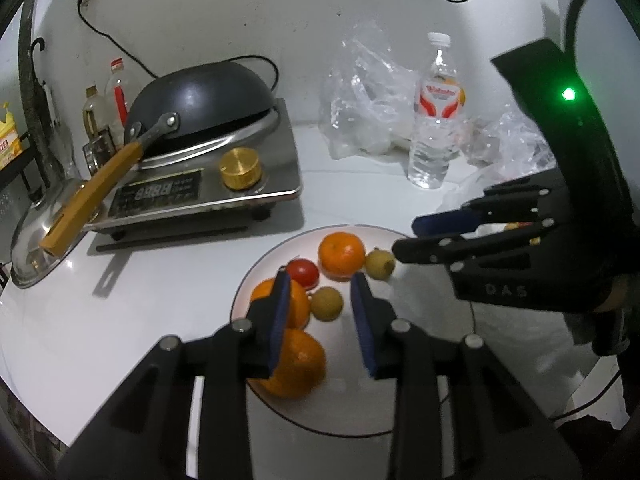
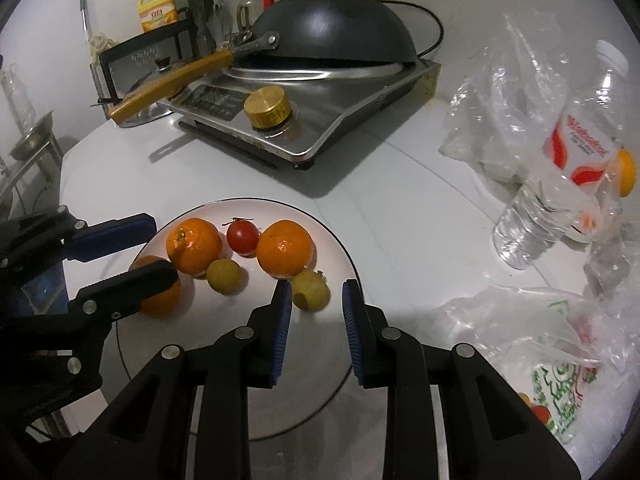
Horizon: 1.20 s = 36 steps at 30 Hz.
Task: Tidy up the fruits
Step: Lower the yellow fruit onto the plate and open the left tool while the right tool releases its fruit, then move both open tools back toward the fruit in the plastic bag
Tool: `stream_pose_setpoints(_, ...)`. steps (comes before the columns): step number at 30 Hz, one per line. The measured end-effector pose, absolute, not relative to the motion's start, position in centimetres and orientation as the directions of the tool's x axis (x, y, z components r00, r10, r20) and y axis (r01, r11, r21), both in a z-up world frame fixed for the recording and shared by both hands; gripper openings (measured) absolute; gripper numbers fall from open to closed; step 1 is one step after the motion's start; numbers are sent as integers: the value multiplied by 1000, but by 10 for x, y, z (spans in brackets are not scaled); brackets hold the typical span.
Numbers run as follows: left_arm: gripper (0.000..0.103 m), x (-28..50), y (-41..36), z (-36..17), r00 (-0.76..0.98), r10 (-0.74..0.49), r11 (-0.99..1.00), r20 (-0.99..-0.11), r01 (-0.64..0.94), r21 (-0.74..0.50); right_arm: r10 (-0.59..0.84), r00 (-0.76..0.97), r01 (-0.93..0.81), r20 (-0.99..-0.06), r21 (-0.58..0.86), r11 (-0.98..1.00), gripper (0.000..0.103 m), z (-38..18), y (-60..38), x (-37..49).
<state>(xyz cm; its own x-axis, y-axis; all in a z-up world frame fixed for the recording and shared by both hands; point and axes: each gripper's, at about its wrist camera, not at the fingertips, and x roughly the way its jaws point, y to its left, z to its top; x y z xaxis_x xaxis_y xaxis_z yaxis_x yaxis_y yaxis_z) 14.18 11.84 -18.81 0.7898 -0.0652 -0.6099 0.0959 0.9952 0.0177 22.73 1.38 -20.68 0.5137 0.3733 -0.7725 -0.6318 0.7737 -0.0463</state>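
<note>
A white plate (image 1: 416, 300) (image 2: 280, 210) holds three oranges (image 1: 342, 254) (image 2: 285, 248), a red tomato (image 1: 303, 273) (image 2: 243, 236) and two small yellow-brown fruits (image 1: 327, 304) (image 2: 224, 275). My left gripper (image 1: 320, 278) (image 2: 164, 245) hangs over the plate's left side, open, nothing between its pads. The nearest orange (image 1: 300, 364) (image 2: 160, 300) lies just under and beside its left finger. From the right, my right gripper (image 1: 406, 236) (image 2: 317, 285) reaches over the rim, jaws drawn close and empty. The second small fruit (image 1: 380, 265) (image 2: 311, 290) sits right in front of its tips.
Behind the plate stands a steel cooker (image 1: 256, 184) (image 2: 360, 108) with an upturned black wok (image 1: 204, 92) (image 2: 340, 28) and its wooden handle (image 1: 92, 204). A water bottle (image 1: 436, 120) (image 2: 560, 184) and crumpled plastic bags (image 1: 368, 96) (image 2: 552, 360) fill the right side.
</note>
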Motion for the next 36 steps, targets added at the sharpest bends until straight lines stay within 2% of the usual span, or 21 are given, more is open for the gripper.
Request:
stream_pose_setpoints(2,35,139,115,-186,793,-70,995,-606,100,16,371,523,-625,-767,-49,779,28,-202,8,223)
stream_pose_setpoints(6,49,133,108,-179,801,-77,995,-594,104,11,370,537,-616,-758,-53,786,28,-195,-1,213)
stream_pose_setpoints(36,49,102,45,-154,805,-112,986,-582,161,33,388,599,-567,-701,-29,823,28,-166,-74,154)
